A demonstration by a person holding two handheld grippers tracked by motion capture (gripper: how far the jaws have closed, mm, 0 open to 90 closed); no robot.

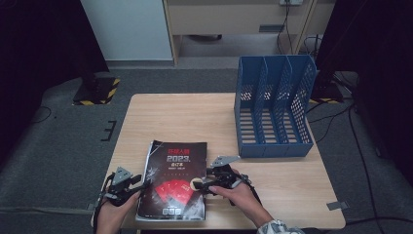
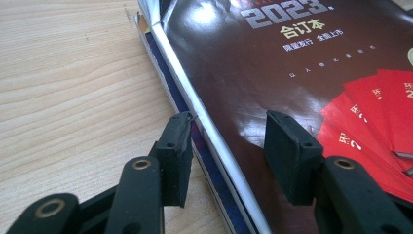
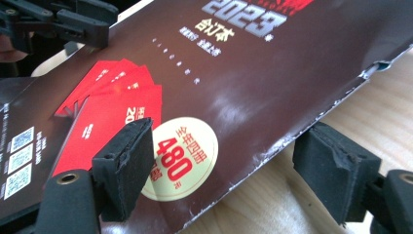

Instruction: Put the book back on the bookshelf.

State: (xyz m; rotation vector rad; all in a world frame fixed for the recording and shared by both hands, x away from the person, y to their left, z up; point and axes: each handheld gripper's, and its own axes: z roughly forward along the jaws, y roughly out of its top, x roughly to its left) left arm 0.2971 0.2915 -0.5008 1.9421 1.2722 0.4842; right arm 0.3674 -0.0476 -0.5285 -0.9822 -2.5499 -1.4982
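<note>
Your forearms are cut off at the bottom edge of the high view, and the small print on the cover is too fine to read.

There is one magazine [image 1: 175, 183], dark-covered with red cards printed on it, lying flat at the near edge of the table [image 1: 160, 112], and you have two grippers on it.

Your left gripper [image 1: 142, 184] sits at the magazine's left edge. In the left gripper view its jaws stand partly apart, one pad against the spine side by the wood, the other over the cover; whether they press on the magazine [image 2: 272, 87] I cannot tell.

Your right gripper [image 1: 203, 185] sits at the right edge. In the right gripper view its jaws gape wide, one pad over the round cream sticker [image 3: 182, 156], the other beyond the torn edge above the wood, clear of the cover [image 3: 253, 83].

Farther back, to the right, stands one blue file rack [image 1: 272, 105] with three slots, well apart from the magazine.
</note>
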